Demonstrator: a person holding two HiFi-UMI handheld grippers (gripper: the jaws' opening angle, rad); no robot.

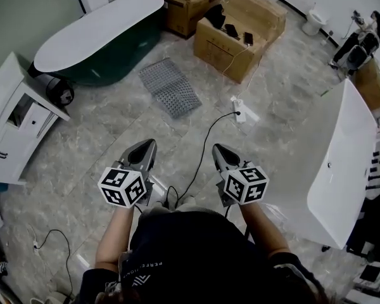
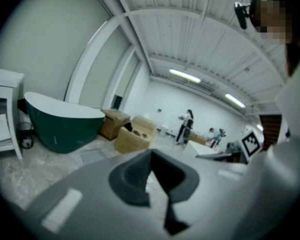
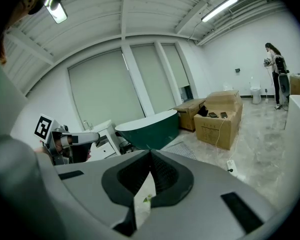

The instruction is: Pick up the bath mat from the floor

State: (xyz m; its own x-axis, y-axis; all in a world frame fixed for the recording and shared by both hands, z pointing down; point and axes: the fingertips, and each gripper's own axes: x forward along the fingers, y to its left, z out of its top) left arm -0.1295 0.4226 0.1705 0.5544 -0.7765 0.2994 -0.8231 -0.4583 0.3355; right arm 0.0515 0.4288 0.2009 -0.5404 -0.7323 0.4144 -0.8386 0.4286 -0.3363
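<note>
Currently both grippers are held out over bare floor, nothing between the jaws. The left gripper (image 1: 150, 144) has its jaws together at the tips, as its own view confirms (image 2: 150, 153). The right gripper (image 1: 216, 149) is the same, jaws closed and empty (image 3: 150, 153). The bath mat (image 1: 170, 87) is a grey textured rectangle lying flat on the floor ahead of the grippers, well apart from both and skewed relative to the tile lines. It also shows in the left gripper view (image 2: 93, 156) and the right gripper view (image 3: 182, 149). The floor (image 1: 114, 144) is grey marble-look tile. A dark green bathtub (image 1: 98, 40) with a white rim sits just beyond the mat on the left. Two cardboard boxes (image 1: 239, 30) stand beyond the mat on the right, with small dark devices on top of the nearer one. A white vanity cabinet (image 1: 16, 122) stands at the left edge and a white bathtub (image 1: 341, 163) at the right. A white power strip (image 1: 244, 111) lies on the floor right of the mat, with a black cable (image 1: 202, 151) running from it back between the grippers. A toilet (image 1: 314, 20) stands at the far wall, and a person (image 3: 276, 69) stands in the background. The ceiling is white panel with strip lights (image 3: 219, 8).
</note>
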